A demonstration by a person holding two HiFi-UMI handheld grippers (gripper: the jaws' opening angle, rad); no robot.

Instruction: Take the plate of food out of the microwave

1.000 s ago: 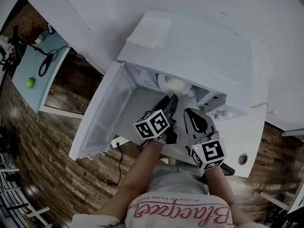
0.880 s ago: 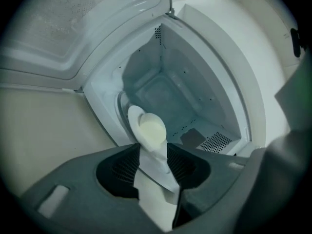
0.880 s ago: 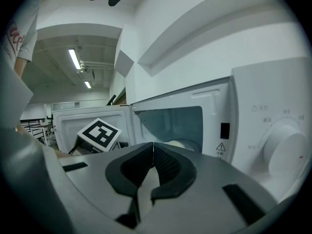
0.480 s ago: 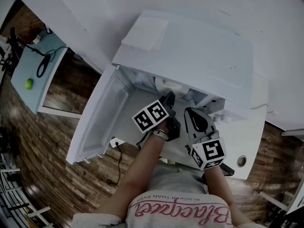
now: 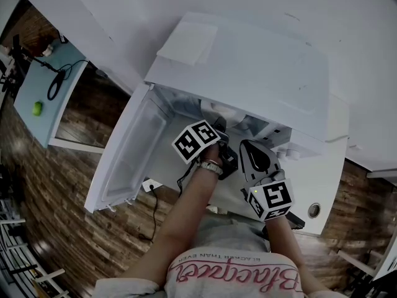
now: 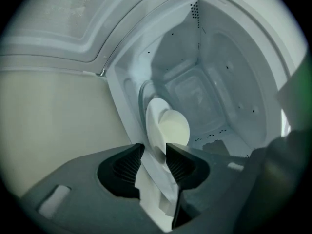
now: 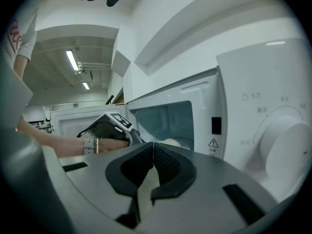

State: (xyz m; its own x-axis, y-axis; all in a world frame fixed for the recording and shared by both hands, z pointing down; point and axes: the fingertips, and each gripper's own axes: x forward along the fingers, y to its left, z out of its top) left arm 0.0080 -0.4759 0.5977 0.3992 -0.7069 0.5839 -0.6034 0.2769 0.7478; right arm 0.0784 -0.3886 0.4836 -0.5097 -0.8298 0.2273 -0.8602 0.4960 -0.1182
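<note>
In the head view the left gripper (image 5: 218, 126) reaches into the open microwave (image 5: 248, 67) at frame centre, and the right gripper (image 5: 249, 148) hangs just outside, to its lower right. The left gripper view shows its jaws closing but apart, with the rim of the plate of food (image 6: 163, 123) between them at lower centre, inside the cavity. In the right gripper view the jaws are pressed together on nothing and point at the microwave's opening.

Lab-style test kitchen, white microwave (image 5: 248, 67) on white counter (image 5: 335, 166) — plank floor (image 5: 37, 185), cable-strewn side table (image 5: 37, 92), ceiling strip lights (image 7: 74, 60) overhead
</note>
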